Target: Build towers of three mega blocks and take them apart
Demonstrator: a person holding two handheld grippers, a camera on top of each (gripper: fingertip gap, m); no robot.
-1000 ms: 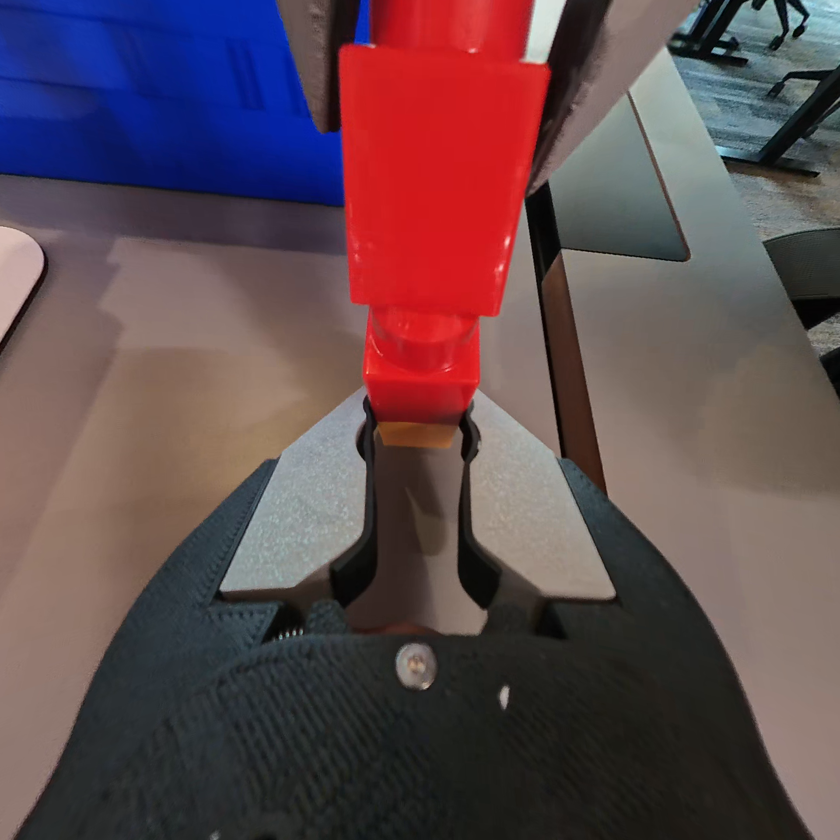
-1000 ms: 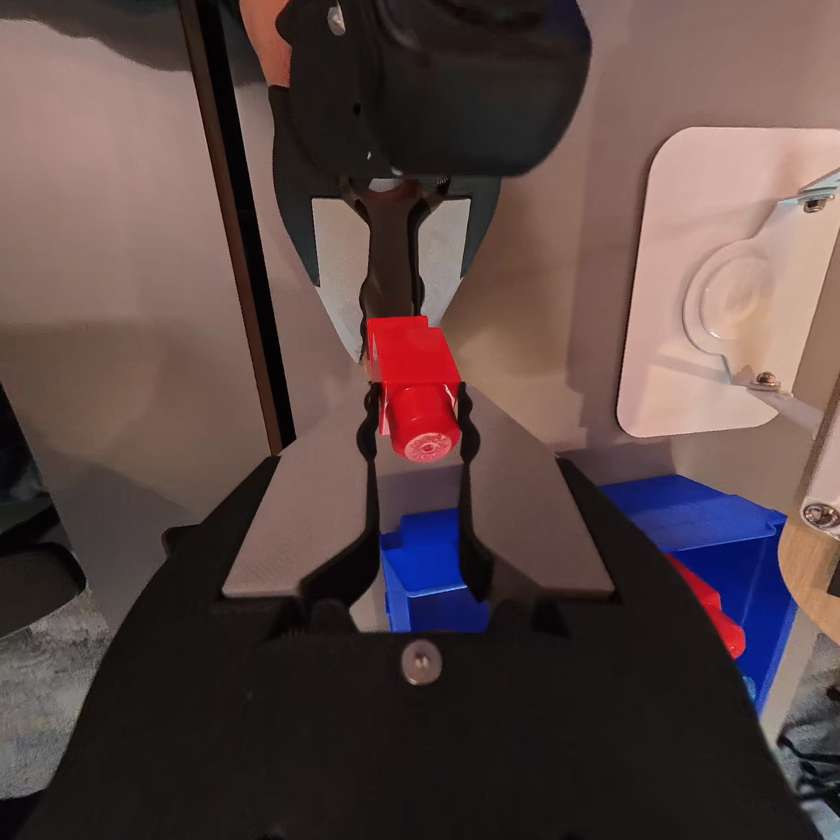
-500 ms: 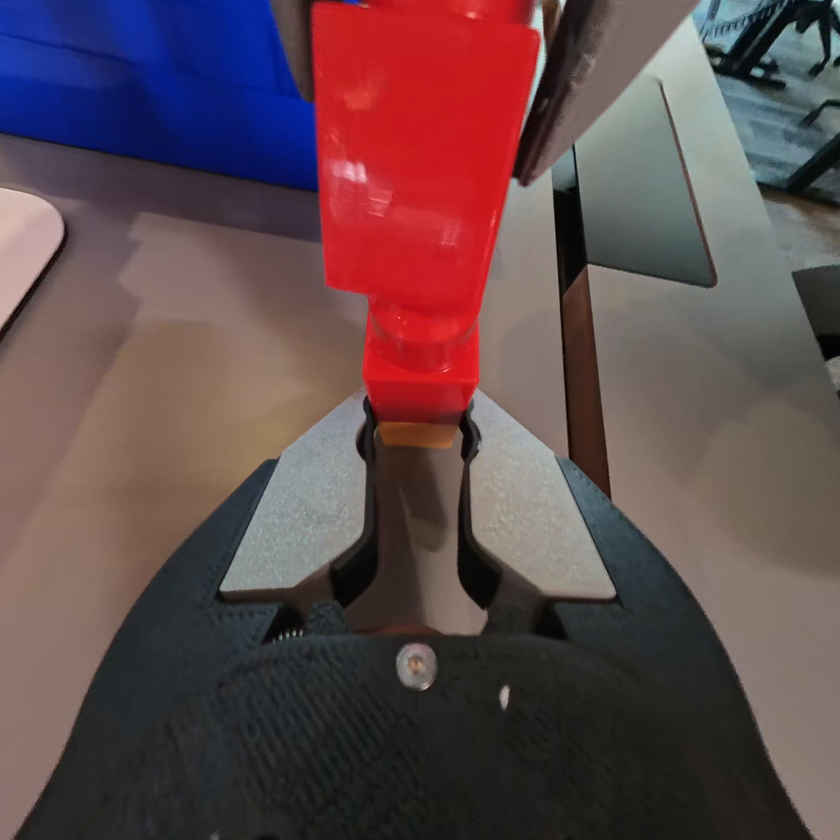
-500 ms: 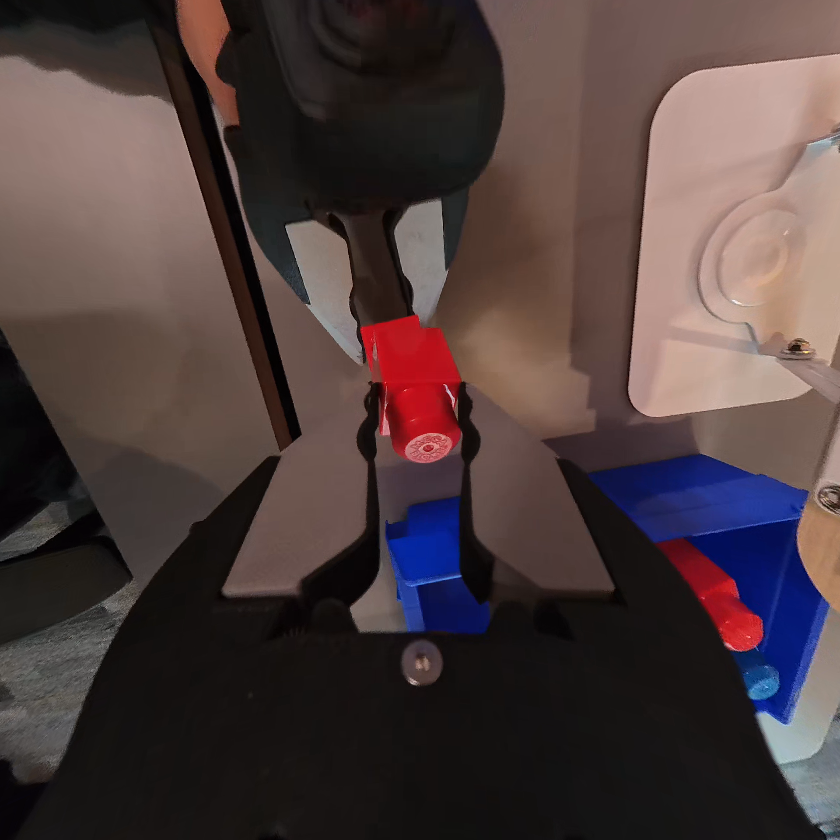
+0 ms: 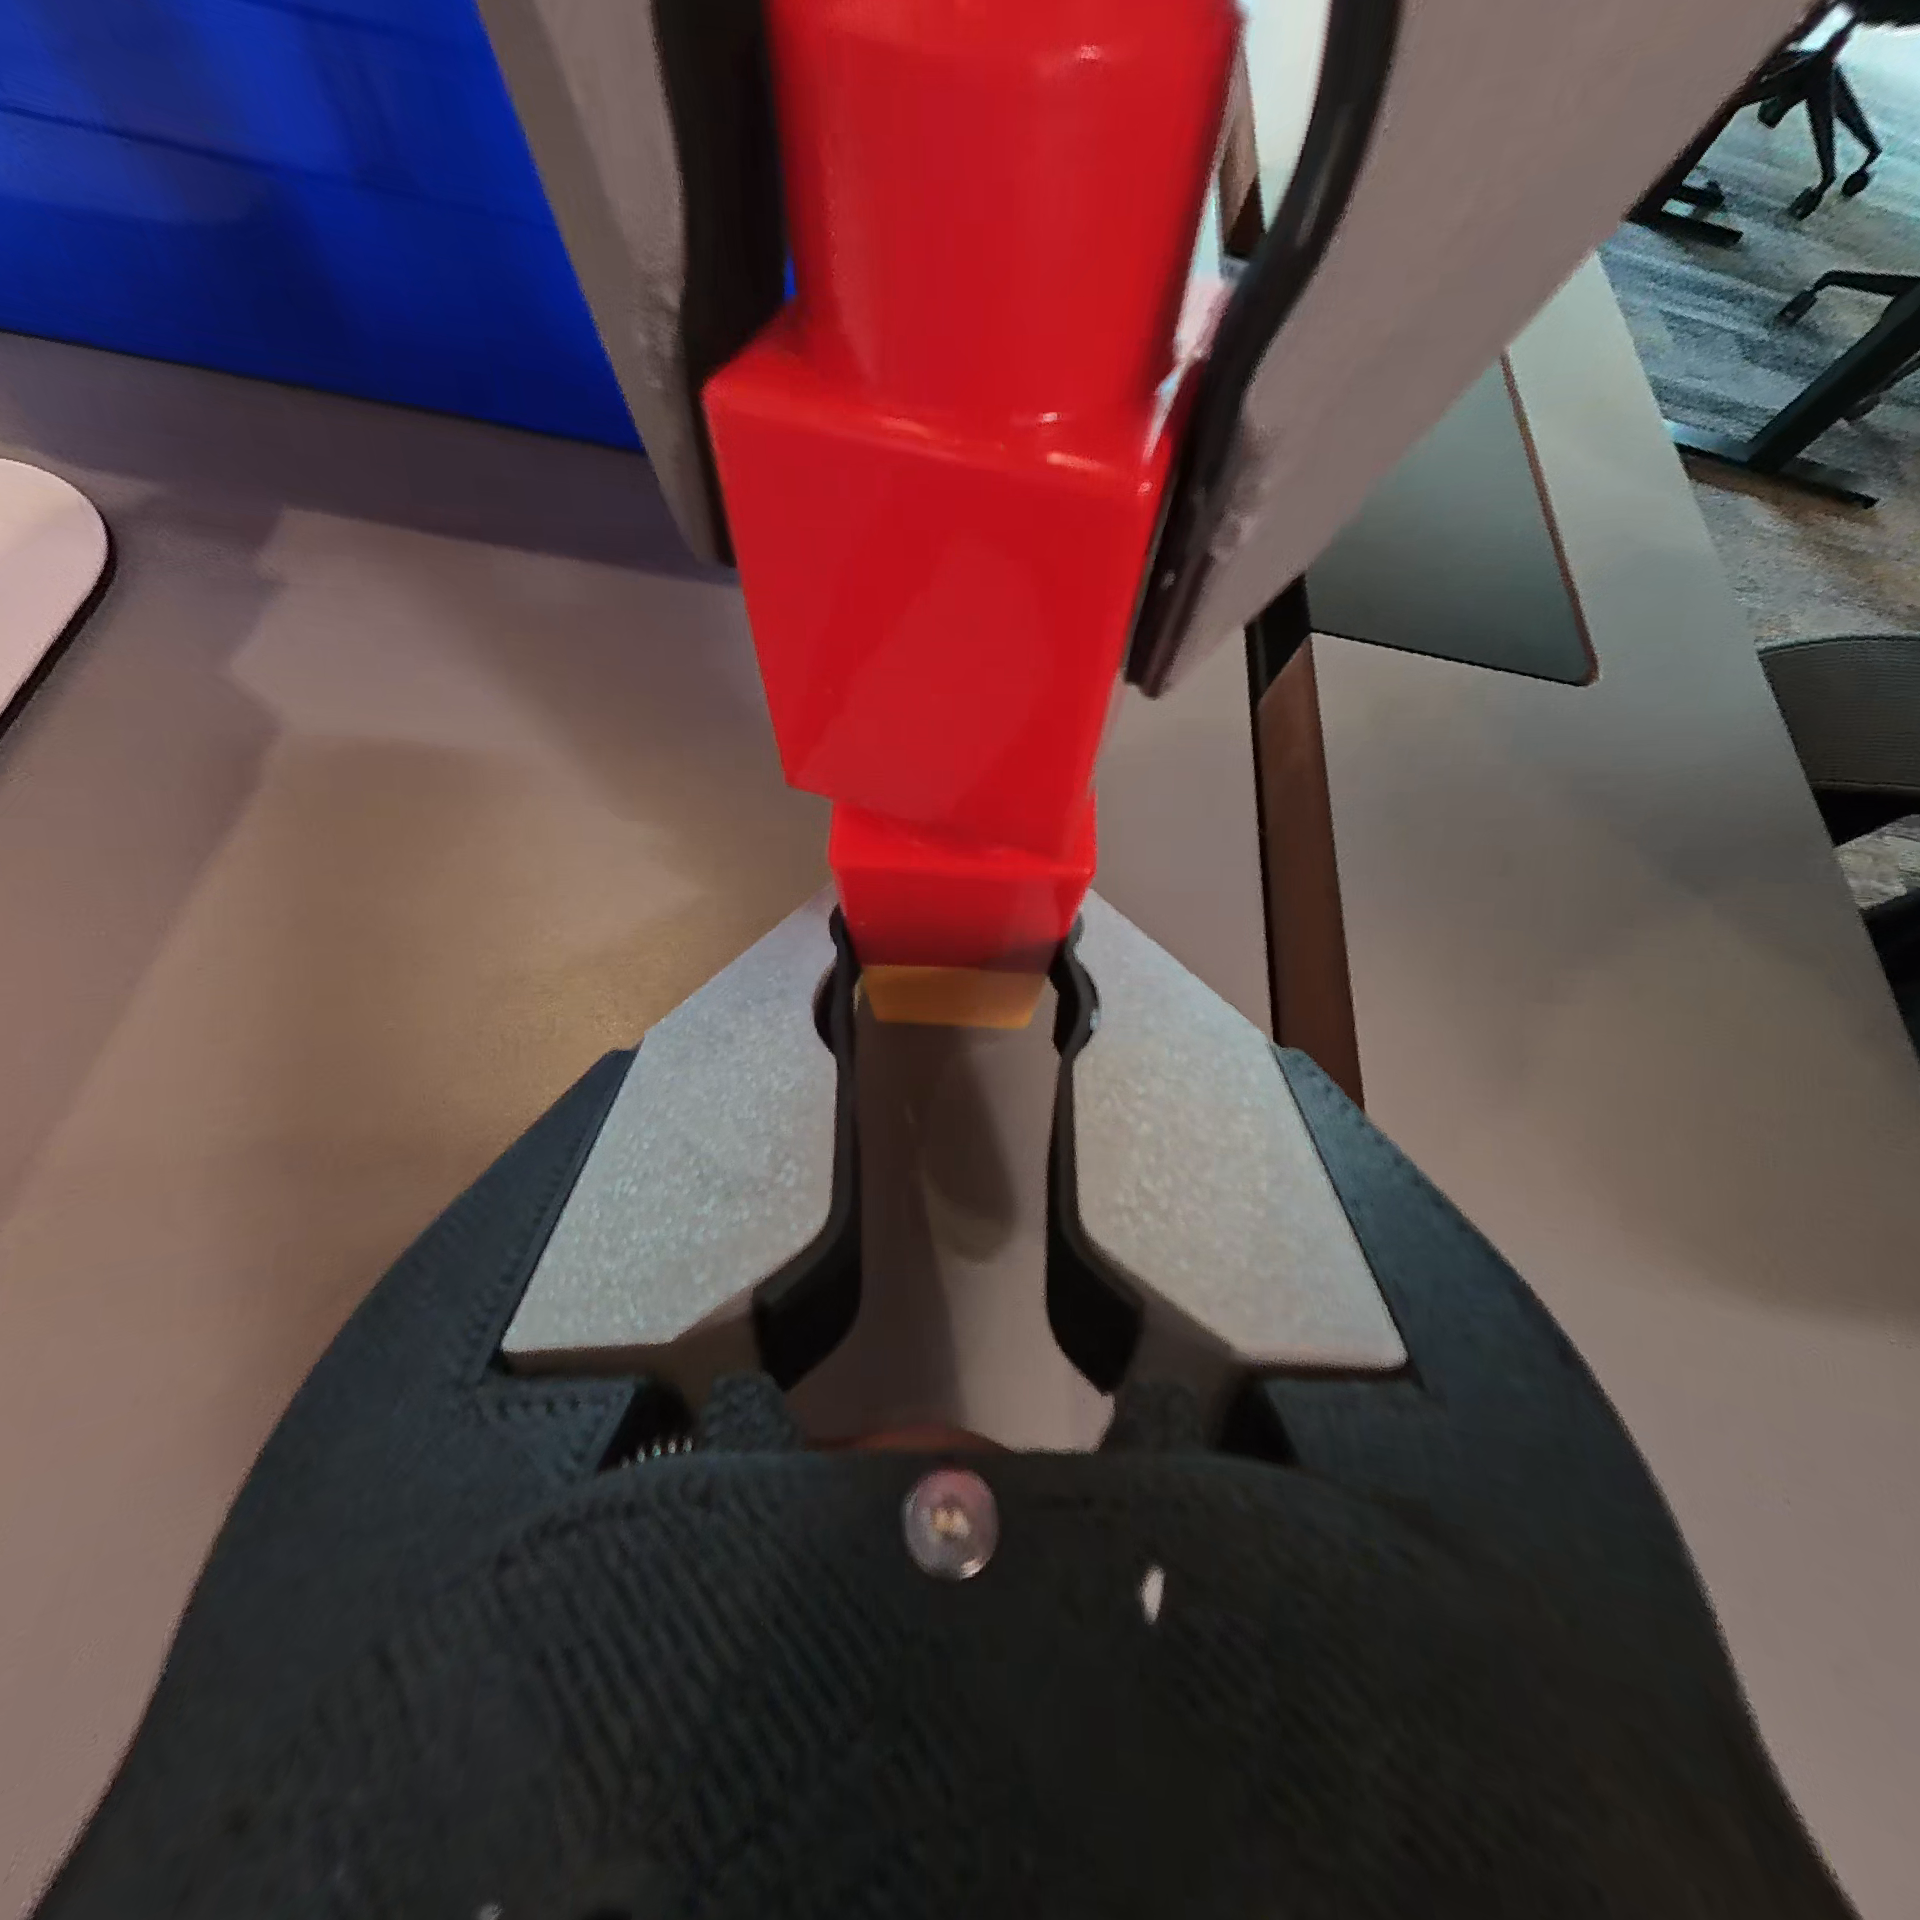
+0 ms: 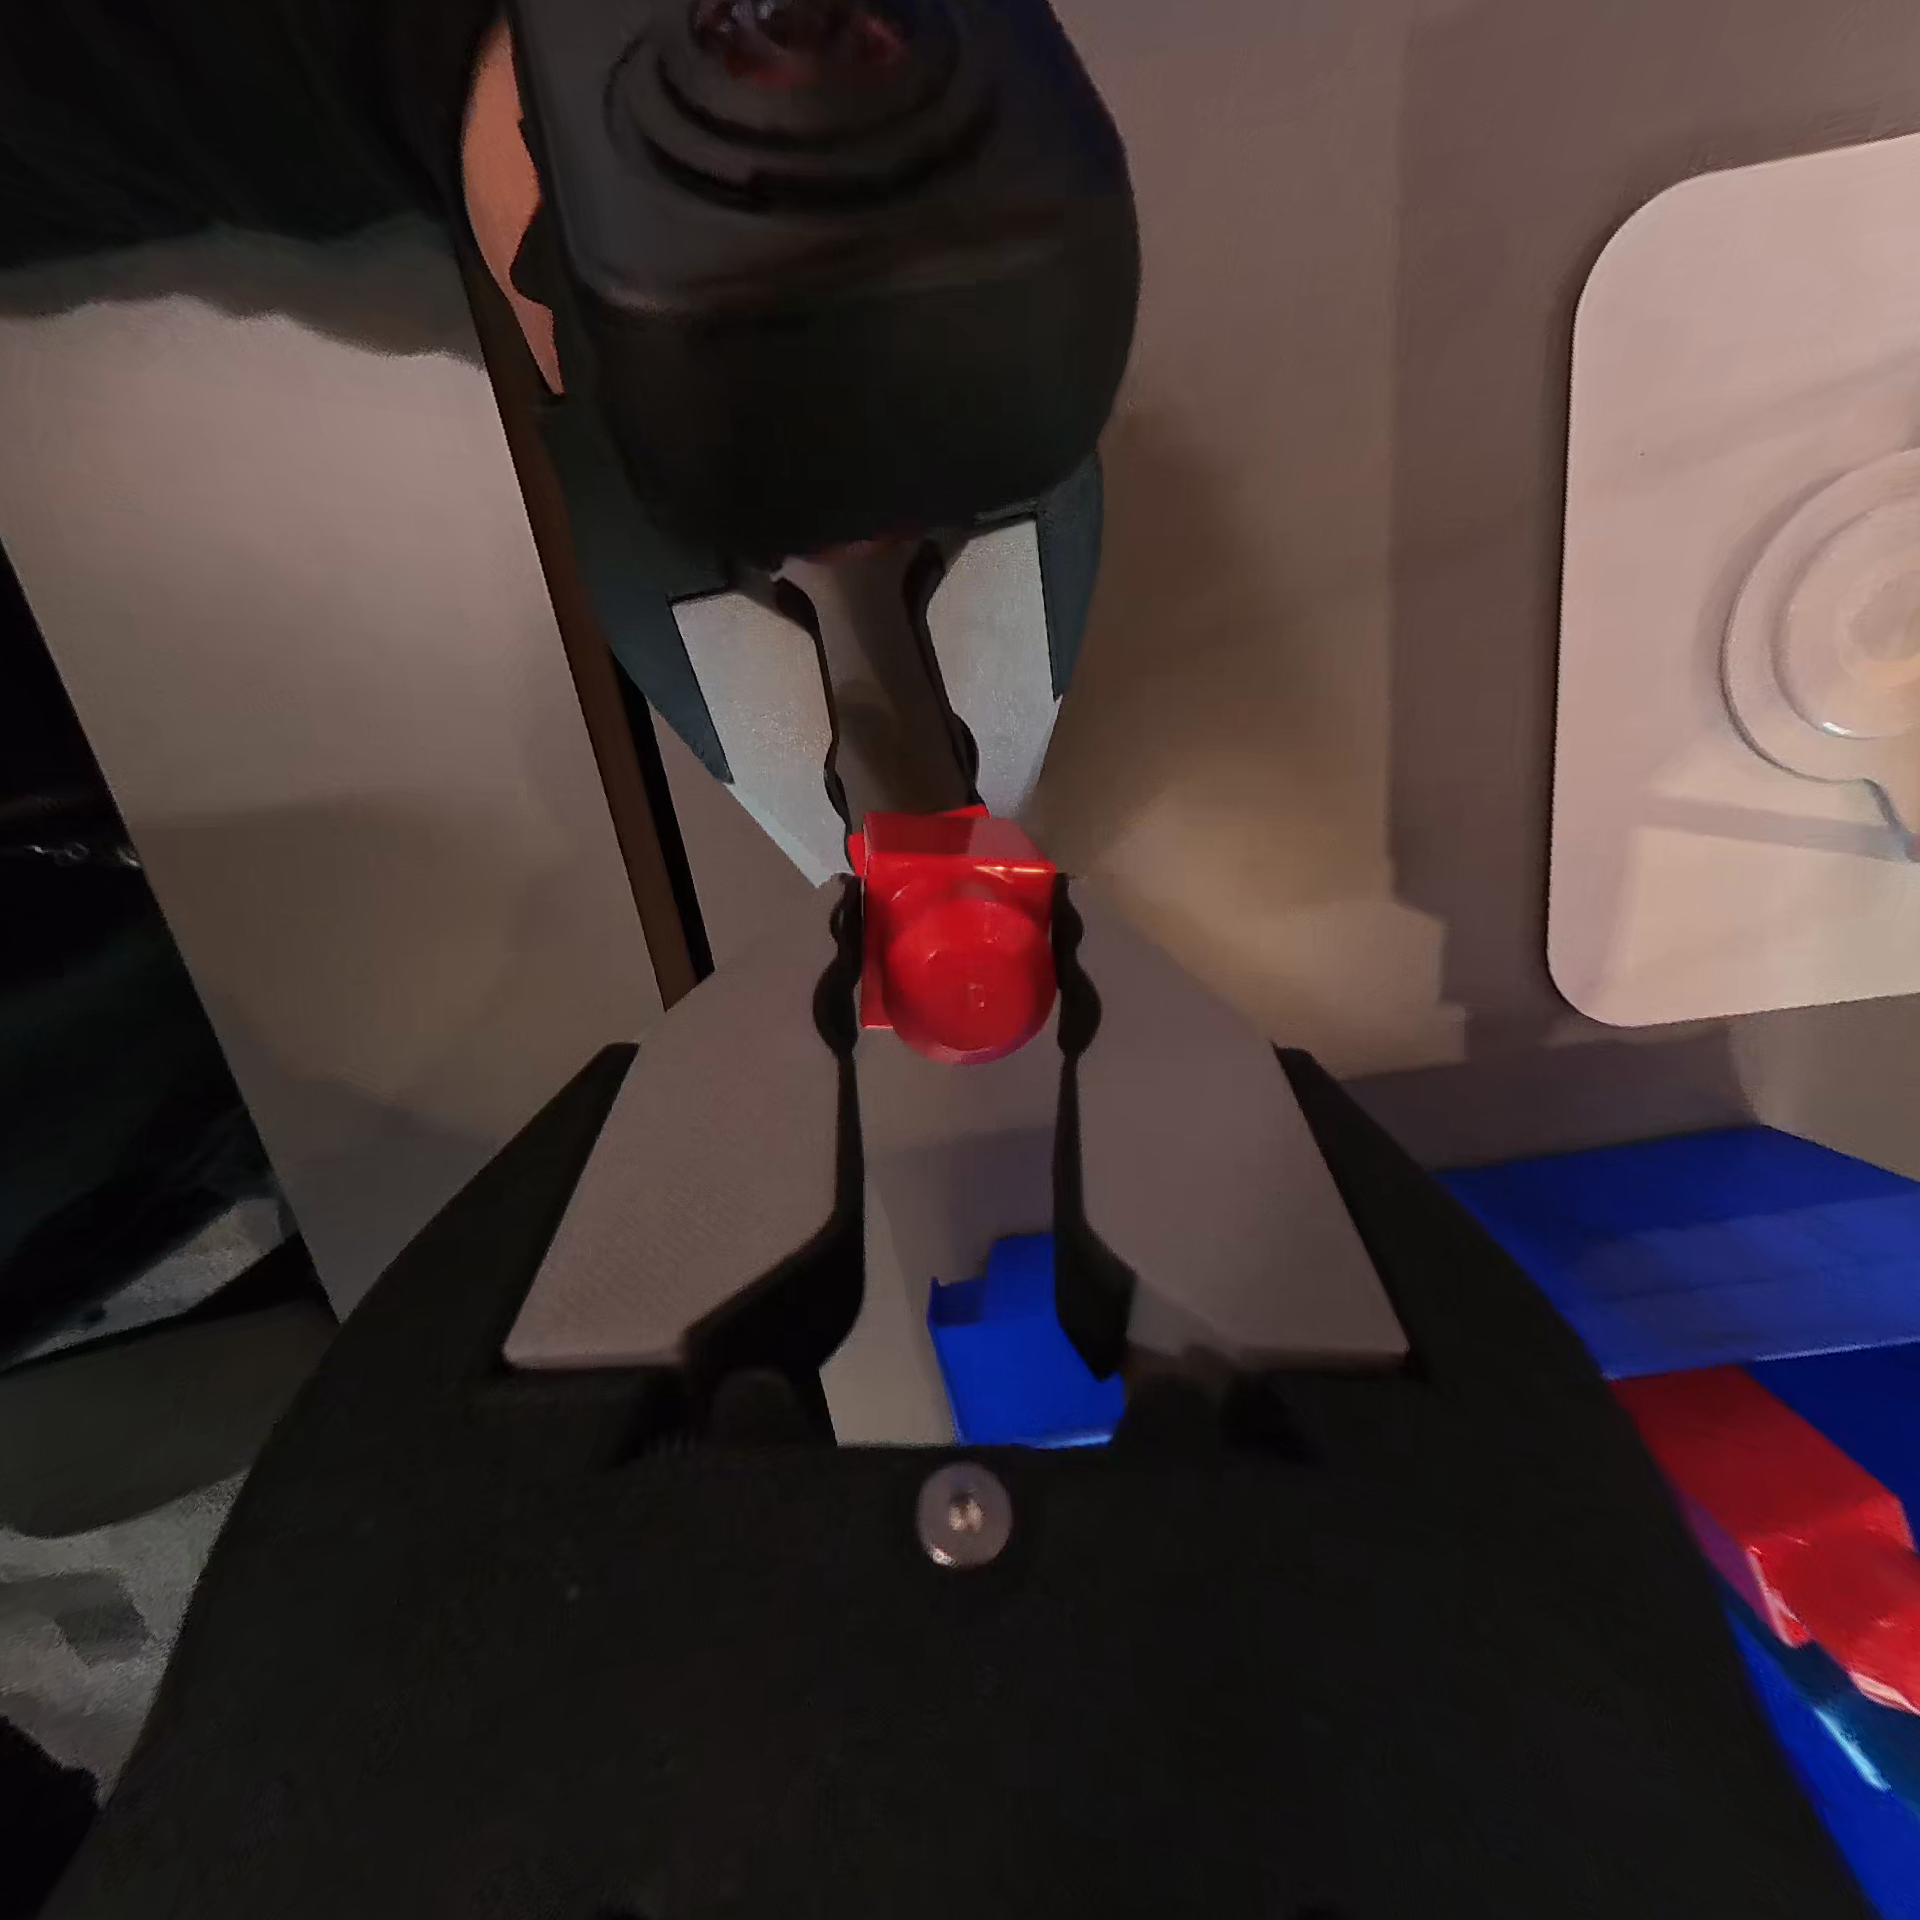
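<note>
My left gripper (image 5: 961, 961) is shut on a small red mega block (image 5: 961, 899) at its fingertips. A second red block (image 5: 935, 582) is pressed onto it, stud end pointing away, and is held between the right gripper's fingers (image 5: 665, 312). In the right wrist view my right gripper (image 6: 956, 971) is shut on this red block (image 6: 956, 987), whose round stud faces the camera. The left gripper (image 6: 909, 800) meets it from the opposite side. Both blocks are held in the air above the grey table (image 5: 416, 935).
A blue bin (image 6: 1714, 1247) at the lower right holds a red block (image 6: 1787, 1527); it also shows in the left wrist view (image 5: 260, 208). A white plate (image 6: 1714, 623) lies on the table. A dark seam (image 5: 1299, 831) splits the tabletops. Chair bases stand far right. There is about 8 cm between the tips of the two grippers.
The two grippers moved toward each other. The stud of the left gripper's block, visible before, is now inside the right gripper's block. Both stayed shut.
</note>
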